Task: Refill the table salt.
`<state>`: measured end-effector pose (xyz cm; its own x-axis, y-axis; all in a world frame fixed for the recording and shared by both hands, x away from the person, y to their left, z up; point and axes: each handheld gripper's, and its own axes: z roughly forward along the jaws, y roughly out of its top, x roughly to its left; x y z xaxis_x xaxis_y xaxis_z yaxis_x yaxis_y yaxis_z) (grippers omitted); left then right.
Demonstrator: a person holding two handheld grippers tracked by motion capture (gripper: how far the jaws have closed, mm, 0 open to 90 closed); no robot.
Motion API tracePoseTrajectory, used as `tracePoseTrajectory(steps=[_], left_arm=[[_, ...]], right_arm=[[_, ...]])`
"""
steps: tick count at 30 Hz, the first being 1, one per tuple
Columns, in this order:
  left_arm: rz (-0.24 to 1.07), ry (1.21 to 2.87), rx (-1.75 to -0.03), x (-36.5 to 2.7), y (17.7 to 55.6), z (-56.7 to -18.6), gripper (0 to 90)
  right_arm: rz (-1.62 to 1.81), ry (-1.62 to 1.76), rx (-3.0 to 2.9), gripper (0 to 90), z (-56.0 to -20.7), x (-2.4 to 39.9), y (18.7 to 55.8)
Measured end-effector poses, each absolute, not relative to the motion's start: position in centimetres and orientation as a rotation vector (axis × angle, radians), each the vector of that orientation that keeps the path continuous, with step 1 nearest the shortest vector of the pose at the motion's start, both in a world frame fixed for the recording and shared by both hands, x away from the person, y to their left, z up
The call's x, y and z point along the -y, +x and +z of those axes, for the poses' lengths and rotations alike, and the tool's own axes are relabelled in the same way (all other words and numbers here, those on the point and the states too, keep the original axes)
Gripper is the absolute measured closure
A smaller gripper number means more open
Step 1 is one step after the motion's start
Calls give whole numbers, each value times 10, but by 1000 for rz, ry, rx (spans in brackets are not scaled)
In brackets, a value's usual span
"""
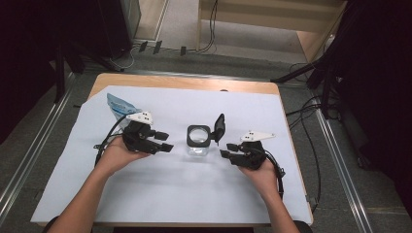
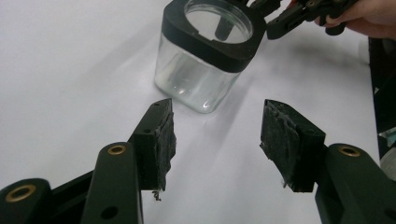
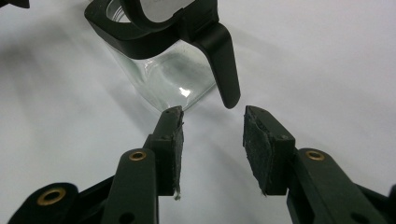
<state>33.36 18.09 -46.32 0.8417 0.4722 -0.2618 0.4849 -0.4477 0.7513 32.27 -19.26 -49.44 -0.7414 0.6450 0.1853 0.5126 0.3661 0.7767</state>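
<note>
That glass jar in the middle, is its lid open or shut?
Open. The jar stands upright with its black lid flipped up on the hinge, leaving the round mouth uncovered.

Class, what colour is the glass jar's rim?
Black rim on the clear jar; left gripper view shows it best.

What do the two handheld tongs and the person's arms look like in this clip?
Both the left tongs and the right tongs are black, each topped by a light grey three-cornered plate, with a black cable trailing back past the wrist. Up close, the jaws carry brass-coloured pivot rivets and worn, frayed dark pads. The forearms are bare, with no sleeves in sight.
</note>
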Motion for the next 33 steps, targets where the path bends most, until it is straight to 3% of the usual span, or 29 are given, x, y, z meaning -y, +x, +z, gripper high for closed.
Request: tracePoseTrajectory(steps=[8,21,33], left_arm=[[-4,2087,-728,-198,330,-464,451],[15,2060,-818,-228,328,-466,447],[75,2021,-905,-258,321,-467,445]], right_arm=[[1321,1055,-2466,586,-495,194,326],[1324,1077,-2450,476,-494,196,332],[1326,1079,-2446,472,-495,201,335]])
